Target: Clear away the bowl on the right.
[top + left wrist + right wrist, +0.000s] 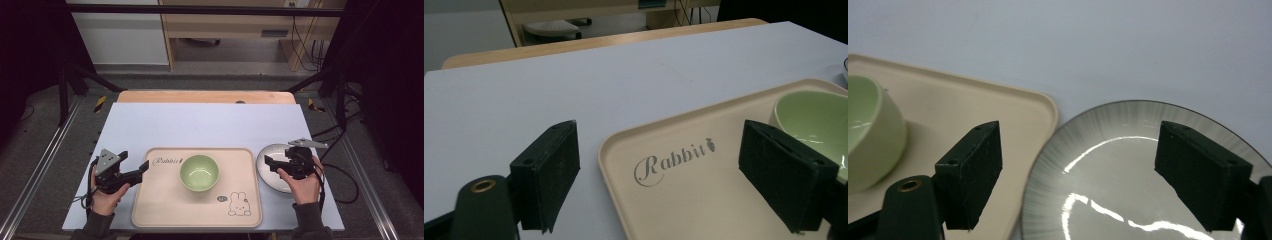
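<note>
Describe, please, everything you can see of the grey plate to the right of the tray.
The plate is round, shallow and glossy, probably glazed ceramic, with a grey rim finely streaked toward a paler centre that reflects the lights. It lies flat and empty on the pale blue table cover, close beside the beige tray's right edge. The right tool hovers above it, open, nothing between its jaws.

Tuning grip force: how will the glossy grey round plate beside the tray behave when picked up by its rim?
The glossy grey round plate looks glazed, with bright reflections, so probably slippery for the fingers. It looks rigid and ceramic-like, likely heavy for its size and chippable. It lies flat and low on the table, so it is unlikely to tip.
</note>
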{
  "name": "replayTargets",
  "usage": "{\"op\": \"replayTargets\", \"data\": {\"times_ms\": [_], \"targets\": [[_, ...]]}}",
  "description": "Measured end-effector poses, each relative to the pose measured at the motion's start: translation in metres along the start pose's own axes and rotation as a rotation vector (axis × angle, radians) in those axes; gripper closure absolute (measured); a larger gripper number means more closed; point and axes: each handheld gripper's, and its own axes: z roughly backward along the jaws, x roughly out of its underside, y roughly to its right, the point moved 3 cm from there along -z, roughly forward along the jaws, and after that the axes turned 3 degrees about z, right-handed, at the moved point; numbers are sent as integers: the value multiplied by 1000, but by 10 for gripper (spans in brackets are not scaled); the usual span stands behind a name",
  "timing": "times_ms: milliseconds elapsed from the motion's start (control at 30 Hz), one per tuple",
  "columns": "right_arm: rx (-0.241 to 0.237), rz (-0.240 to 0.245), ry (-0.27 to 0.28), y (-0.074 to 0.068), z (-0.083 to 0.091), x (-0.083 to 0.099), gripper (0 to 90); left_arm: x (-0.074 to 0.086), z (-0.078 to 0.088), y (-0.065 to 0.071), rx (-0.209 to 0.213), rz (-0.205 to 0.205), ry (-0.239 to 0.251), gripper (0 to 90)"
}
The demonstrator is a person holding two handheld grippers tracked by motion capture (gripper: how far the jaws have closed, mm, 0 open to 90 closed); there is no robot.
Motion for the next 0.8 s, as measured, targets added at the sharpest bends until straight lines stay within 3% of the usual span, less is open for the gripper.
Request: {"op": "replayTargets", "data": {"times_ms": [67, 267, 567, 800], "targets": [[27, -9, -18, 10, -1, 4, 214, 0, 0, 0, 0, -3, 0, 163], [49, -24, -19, 22, -2, 9, 220, 0, -1, 1, 1, -1, -2, 162], [44, 1, -23, 20, -5, 9, 202, 2, -2, 0, 0, -5, -9, 163], [23, 29, 25, 20, -5, 9, 141, 3, -4, -6, -9, 10, -15, 163]]}}
